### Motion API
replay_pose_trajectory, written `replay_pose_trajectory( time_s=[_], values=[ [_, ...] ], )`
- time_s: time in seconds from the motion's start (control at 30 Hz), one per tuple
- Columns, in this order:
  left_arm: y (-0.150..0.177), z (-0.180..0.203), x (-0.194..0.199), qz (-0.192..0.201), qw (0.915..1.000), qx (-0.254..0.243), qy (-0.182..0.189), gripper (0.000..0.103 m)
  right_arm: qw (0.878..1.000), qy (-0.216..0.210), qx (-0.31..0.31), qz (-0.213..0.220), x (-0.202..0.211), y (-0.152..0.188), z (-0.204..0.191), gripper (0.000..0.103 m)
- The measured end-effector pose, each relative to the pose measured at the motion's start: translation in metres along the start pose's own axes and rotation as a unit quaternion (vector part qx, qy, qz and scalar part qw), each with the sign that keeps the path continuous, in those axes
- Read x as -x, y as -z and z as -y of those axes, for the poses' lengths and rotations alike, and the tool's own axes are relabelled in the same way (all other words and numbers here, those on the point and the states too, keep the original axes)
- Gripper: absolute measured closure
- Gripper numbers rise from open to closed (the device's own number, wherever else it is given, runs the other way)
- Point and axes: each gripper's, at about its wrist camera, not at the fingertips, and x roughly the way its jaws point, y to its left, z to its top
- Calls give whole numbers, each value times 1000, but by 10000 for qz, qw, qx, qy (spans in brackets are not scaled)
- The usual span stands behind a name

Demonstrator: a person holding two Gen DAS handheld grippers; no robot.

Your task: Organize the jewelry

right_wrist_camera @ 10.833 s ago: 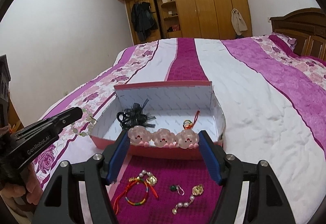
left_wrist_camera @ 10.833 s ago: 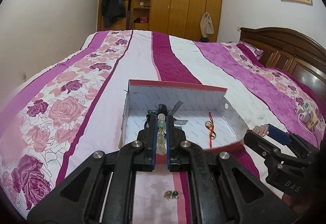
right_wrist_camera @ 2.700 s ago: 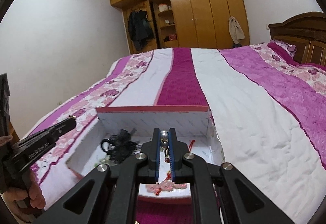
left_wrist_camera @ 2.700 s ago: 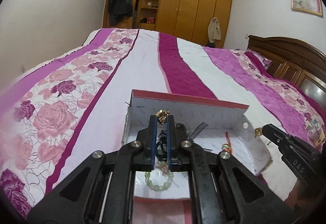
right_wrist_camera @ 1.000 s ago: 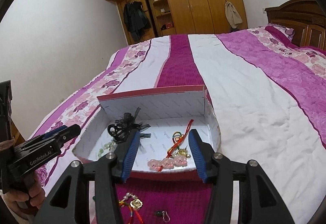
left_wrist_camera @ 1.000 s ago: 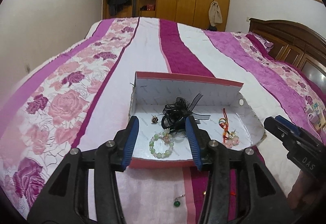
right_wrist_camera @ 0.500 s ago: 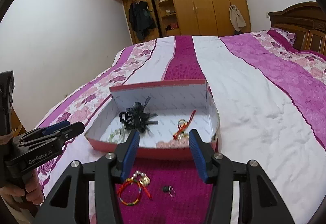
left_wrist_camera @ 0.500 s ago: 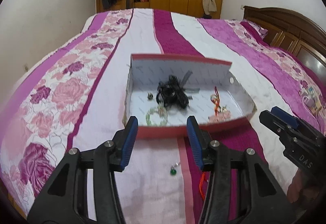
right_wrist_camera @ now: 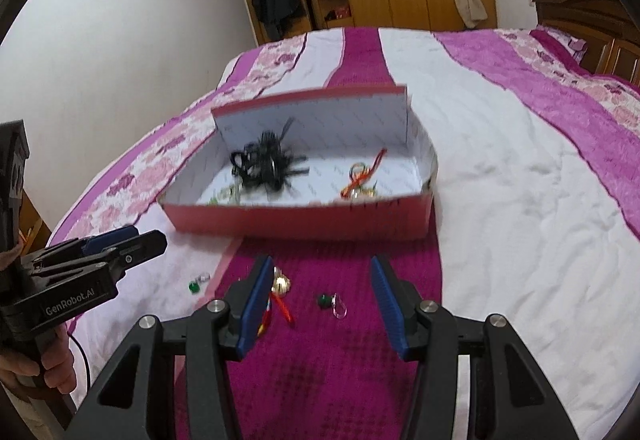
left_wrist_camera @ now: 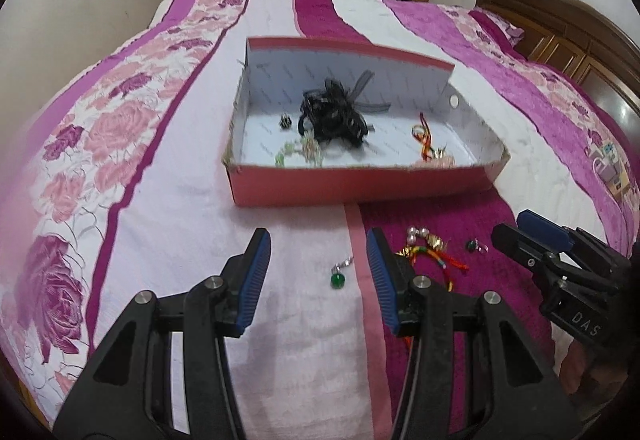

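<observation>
Both tongs have pulled back from the box since a sec ago & dipped toward the bedspread; you now see the loose pieces in front of it. Left tongs (left_wrist_camera: pixel 316 276) stand released, nothing gripped, w/ a green-bead earring (left_wrist_camera: pixel 338 280) on the white stripe between the blue pads, untouched. Right tongs (right_wrist_camera: pixel 322 300) also released, w/ a dark green earring (right_wrist_camera: pixel 330 302) on the magenta stripe between the pads, not touching either.

Box (left_wrist_camera: pixel 360 185): shallow, red outside, white inside, far wall standing tall, near wall low. Inside: black ribbon tangle (left_wrist_camera: pixel 334 113) mid-left, pale green bead bracelet (left_wrist_camera: pixel 298 151) near the front wall, small dark stud (left_wrist_camera: pixel 285 121) at left, red-orange cord piece (left_wrist_camera: pixel 424 135) at right. Contents a bit blurred.

Outside, just right of the left tongs: red multicolour cord bracelet (left_wrist_camera: pixel 430 258) w/ pearls & gold charm touching it.

Bed (left_wrist_camera: pixel 160 199) has plenty of open room left & right of the box; bed edge close at lower left.

Writing: "GenRobot.AI" on the left tongs' body in the right view; "DAS" on the right tongs' body in the left view.
</observation>
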Motion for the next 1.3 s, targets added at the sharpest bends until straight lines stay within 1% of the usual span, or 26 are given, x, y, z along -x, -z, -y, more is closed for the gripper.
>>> replay_pose_trajectory(
  time_s=[0.23, 0.5, 0.57, 0.7, 0.93, 1.07, 1.2, 1.27, 1.3],
  values=[
    [9, 4, -13, -240, 9996, -37, 140, 62, 9996, -32, -18, -282, -15, 10, 2, 49],
    [13, 7, -23, -400, 9988, -115, 267, 63, 9985, 3, -60, -543, -29, 16, 6, 52],
    [14, 7, -25, -424, 9986, -139, 288, 66, 9981, -1, -75, -608, -31, 17, 7, 53],
    [16, 6, -32, -564, 9978, -163, 315, 84, 9977, 9, -74, -668, -35, 18, 8, 57],
    [16, 3, -37, -602, 9977, -138, 296, 102, 9975, 0, -49, -708, -41, 20, 8, 61],
    [16, 2, -37, -594, 9976, -116, 321, 102, 9974, -21, -45, -715, -44, 21, 8, 63],
    [16, 1, -35, -578, 9977, -113, 331, 102, 9972, -103, -171, -725, -45, 20, 12, 64],
    [16, 1, -35, -572, 9977, -103, 343, 102, 9972, -82, -154, -726, -47, 20, 11, 66],
    [16, 1, -34, -567, 9977, -97, 353, 102, 9972, -82, -154, -726, -47, 20, 11, 69]
  ],
)
